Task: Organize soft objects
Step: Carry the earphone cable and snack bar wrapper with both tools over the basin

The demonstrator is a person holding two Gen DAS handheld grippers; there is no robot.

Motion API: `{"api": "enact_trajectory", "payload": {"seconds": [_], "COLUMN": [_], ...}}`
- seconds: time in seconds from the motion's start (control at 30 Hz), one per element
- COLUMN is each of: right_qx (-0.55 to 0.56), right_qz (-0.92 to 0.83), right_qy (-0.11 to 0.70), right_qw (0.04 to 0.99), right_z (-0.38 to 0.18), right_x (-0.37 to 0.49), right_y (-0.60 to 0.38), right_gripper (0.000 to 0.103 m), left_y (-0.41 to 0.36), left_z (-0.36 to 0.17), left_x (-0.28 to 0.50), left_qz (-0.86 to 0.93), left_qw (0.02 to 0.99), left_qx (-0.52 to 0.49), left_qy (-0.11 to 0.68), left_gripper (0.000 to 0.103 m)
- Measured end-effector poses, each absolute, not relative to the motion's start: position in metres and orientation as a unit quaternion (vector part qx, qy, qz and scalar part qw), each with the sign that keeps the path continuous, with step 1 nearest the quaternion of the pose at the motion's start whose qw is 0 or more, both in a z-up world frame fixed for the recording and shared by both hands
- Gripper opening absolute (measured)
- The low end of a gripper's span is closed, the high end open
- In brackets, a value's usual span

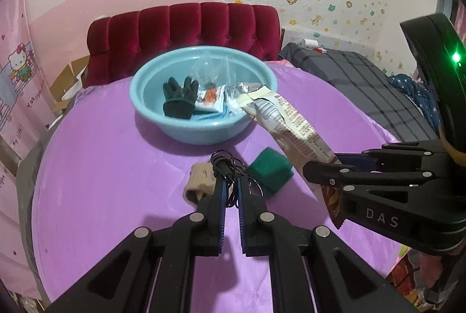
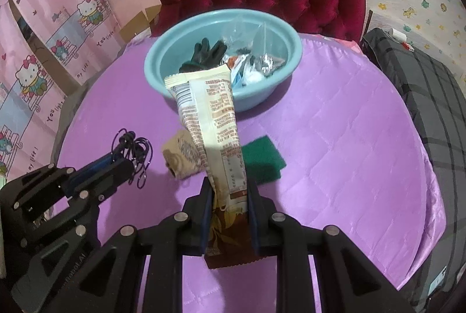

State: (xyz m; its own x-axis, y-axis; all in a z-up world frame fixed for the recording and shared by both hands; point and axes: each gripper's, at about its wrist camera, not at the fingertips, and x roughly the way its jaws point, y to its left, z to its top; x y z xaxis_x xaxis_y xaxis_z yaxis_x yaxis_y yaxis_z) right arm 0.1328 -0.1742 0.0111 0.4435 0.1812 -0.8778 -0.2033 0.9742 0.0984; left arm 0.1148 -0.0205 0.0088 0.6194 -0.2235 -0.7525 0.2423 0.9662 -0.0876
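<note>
Blue basin (image 1: 174, 132) sits on the purple tabletop (image 1: 102, 182), in front of a red tufted chair back (image 1: 186, 30). Inside the basin: dark green glove (image 1: 178, 100), clear plastic bags (image 1: 209, 67), small foil and printed packets (image 1: 212, 100).

Right gripper (image 2: 228, 190), fingers clamped on the lower end of a long cream-and-brown snack wrapper (image 2: 212, 115); the wrapper's free end reaches up over the basin's near rim.

Left gripper (image 1: 231, 182), fingers nearly shut, pinching a bundle of thin black cable (image 1: 225, 167), lifted off the tabletop on the near side of the basin.

Lying on the tabletop just in front of the basin: green scouring sponge (image 1: 269, 169) and, just beside it, a tan crumpled paper-like item (image 1: 199, 179), what it is unclear.
</note>
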Motion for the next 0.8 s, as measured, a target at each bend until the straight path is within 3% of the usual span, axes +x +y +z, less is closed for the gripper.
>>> {"api": "enact_trajectory", "payload": {"seconds": [0.8], "right_qx": [0.021], "right_qz": [0.112], "right_qy": [0.518], "right_qw": [0.848], "right_z": [0.029], "right_x": [0.250], "right_y": [-0.165], "right_gripper": [0.023], "left_y": [-0.012], "left_z": [0.025], "left_x": [0.220], "left_qz": [-0.123], "left_qw": [0.899], "left_qx": [0.010], "left_qy": [0.419], "left_gripper": [0.008]}}
